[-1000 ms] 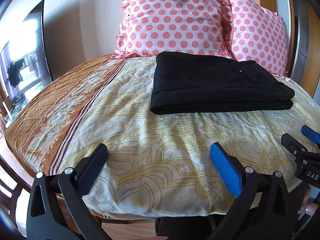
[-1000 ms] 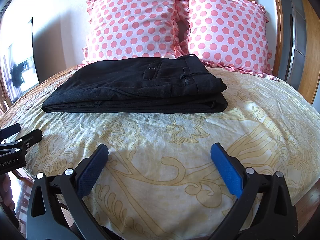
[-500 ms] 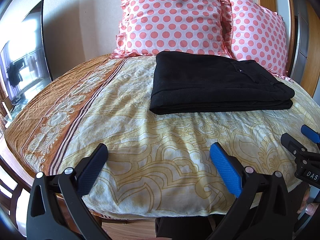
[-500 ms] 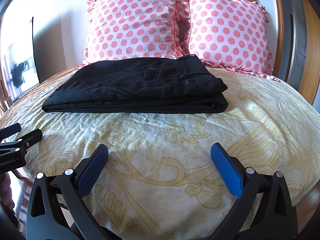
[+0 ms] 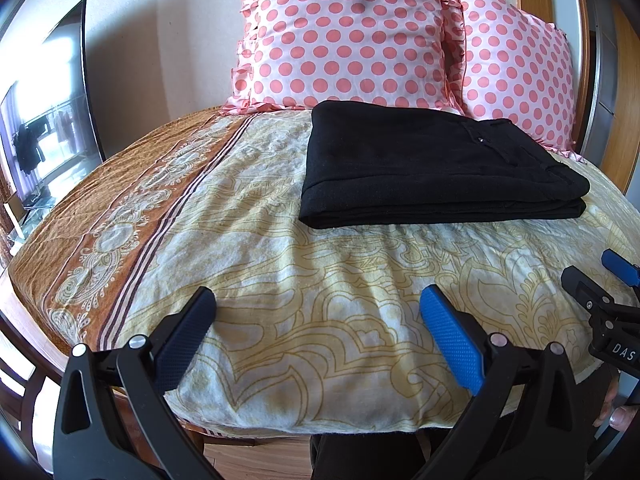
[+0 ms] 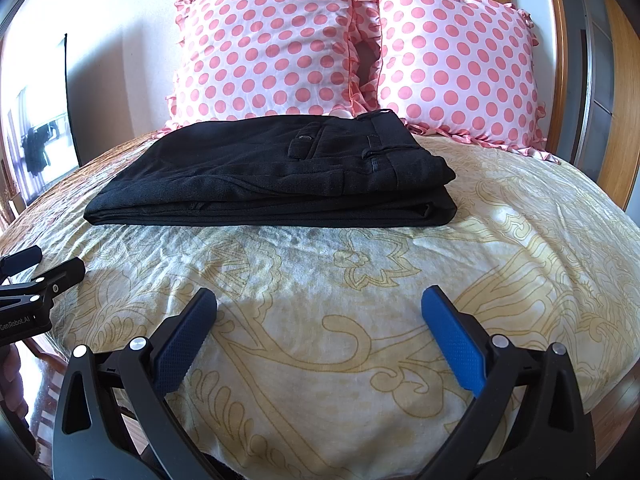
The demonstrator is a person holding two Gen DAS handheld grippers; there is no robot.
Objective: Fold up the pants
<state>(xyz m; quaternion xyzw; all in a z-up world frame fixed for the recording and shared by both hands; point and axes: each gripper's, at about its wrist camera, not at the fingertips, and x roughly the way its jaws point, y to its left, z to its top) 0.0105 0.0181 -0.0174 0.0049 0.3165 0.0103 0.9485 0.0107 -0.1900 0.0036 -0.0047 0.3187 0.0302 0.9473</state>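
— What's nearest you?

— The left gripper (image 5: 318, 316), held low over the foot of the bed, its two fingers spread wide with nothing between them. Beside it the right gripper (image 6: 320, 316) is the same: wide apart, empty, hanging above the bedspread (image 6: 360, 300) without touching it. Each one shows at the edge of the other's view, so they sit side by side, a little apart.

— And under them?

— Cream cloth with a yellow scroll pattern, rumpled in places. Off to the left it runs into a brown border band (image 5: 100, 216) with pale ornaments and dark stripes.

— Where are the pants?

— Further up the bed, well clear of both grippers. The black pants (image 6: 276, 172) lie folded into a flat, layered rectangle, waistband and a back pocket facing up at the right end, the folded edges stacked toward me.

— Behind that?

— Two pink polka-dot pillows (image 5: 344, 36) with frilled edges, propped upright against the wall, the pants' far edge just beside them. At far left stands a dark screen (image 5: 52, 112).
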